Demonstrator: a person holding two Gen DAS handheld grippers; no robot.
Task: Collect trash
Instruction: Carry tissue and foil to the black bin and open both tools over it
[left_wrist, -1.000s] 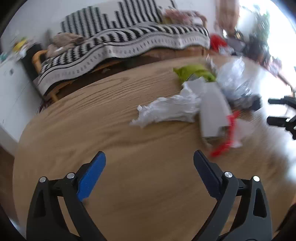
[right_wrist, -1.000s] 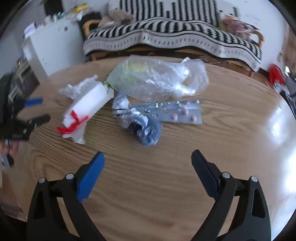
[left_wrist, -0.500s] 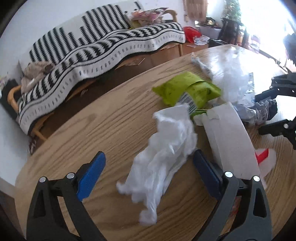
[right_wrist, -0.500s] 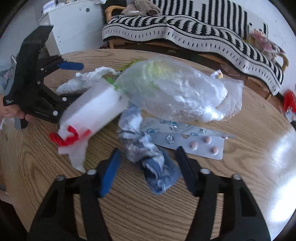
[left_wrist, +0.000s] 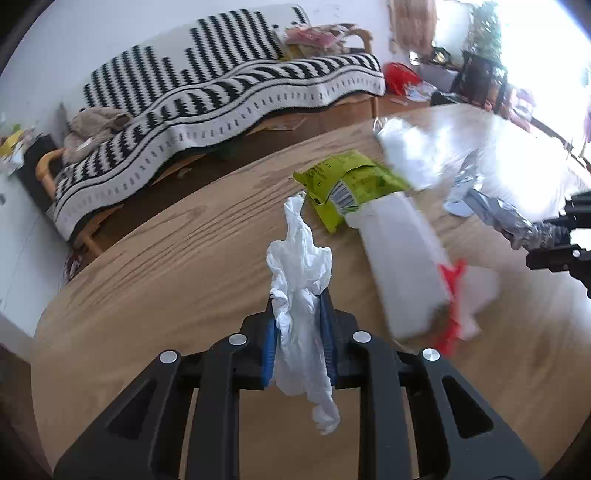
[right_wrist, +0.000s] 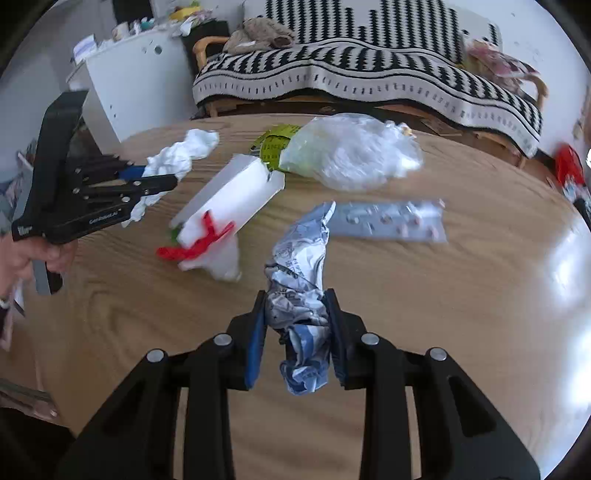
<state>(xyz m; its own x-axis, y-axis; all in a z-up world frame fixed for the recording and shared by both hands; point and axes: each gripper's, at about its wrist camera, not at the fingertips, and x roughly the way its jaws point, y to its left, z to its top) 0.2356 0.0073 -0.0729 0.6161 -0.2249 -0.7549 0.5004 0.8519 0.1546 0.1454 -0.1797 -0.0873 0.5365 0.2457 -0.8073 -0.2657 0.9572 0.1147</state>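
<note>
My left gripper (left_wrist: 300, 317) is shut on a crumpled white tissue (left_wrist: 300, 273), lifted off the round wooden table (left_wrist: 166, 266); it also shows in the right wrist view (right_wrist: 147, 181) holding the tissue (right_wrist: 181, 153). My right gripper (right_wrist: 297, 314) is shut on a crumpled grey-blue wrapper (right_wrist: 301, 273), seen at the right in the left wrist view (left_wrist: 517, 221). On the table lie a white box with a red ribbon (right_wrist: 229, 199), a green packet (left_wrist: 343, 177), a clear plastic bag (right_wrist: 351, 151) and a pill blister strip (right_wrist: 391, 221).
A sofa with a black-and-white striped blanket (left_wrist: 221, 96) stands behind the table. A white cabinet (right_wrist: 136, 81) stands at the left of the sofa. The table edge curves near both grippers.
Both grippers have closed: the left on the white tissue, the right on the grey-blue wrapper. Both pieces are lifted off the table.
</note>
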